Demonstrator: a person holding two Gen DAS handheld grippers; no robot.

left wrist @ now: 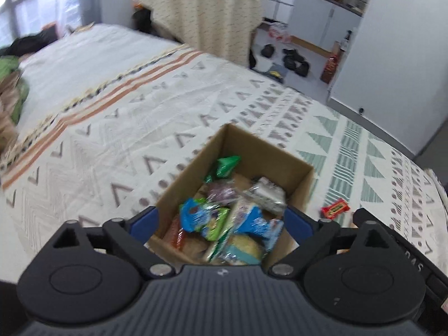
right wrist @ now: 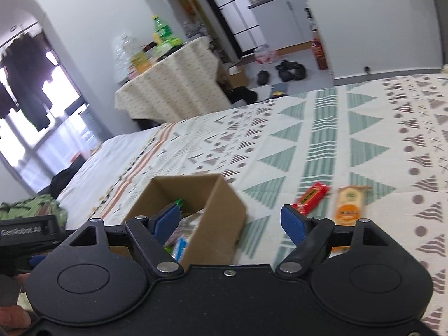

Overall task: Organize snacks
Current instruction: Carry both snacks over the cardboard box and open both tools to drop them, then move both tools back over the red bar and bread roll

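Snacks: wrappers (left wrist: pixel 224 218) heaped in an open cardboard box (left wrist: pixel 301 184) on the patterned bedspread (left wrist: pixel 112 128).
Loose: red bar (right wrist: pixel 310 197), long axis slanting away from the box; orange packet (right wrist: pixel 348 205) just beside it.
Left gripper (left wrist: pixel 222 224): jaws wide over the box, nothing held.
Right gripper (right wrist: pixel 231 219): jaws apart, empty, straddling the box's right wall.
Room: bare bedspread around the loose pair.

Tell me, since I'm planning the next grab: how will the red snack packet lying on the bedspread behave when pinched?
The red packet looks flat, slim and probably light. Its glossy wrapper may slip or crinkle. Lying on the soft bedspread, it could sink slightly, and it seems unlikely to roll.
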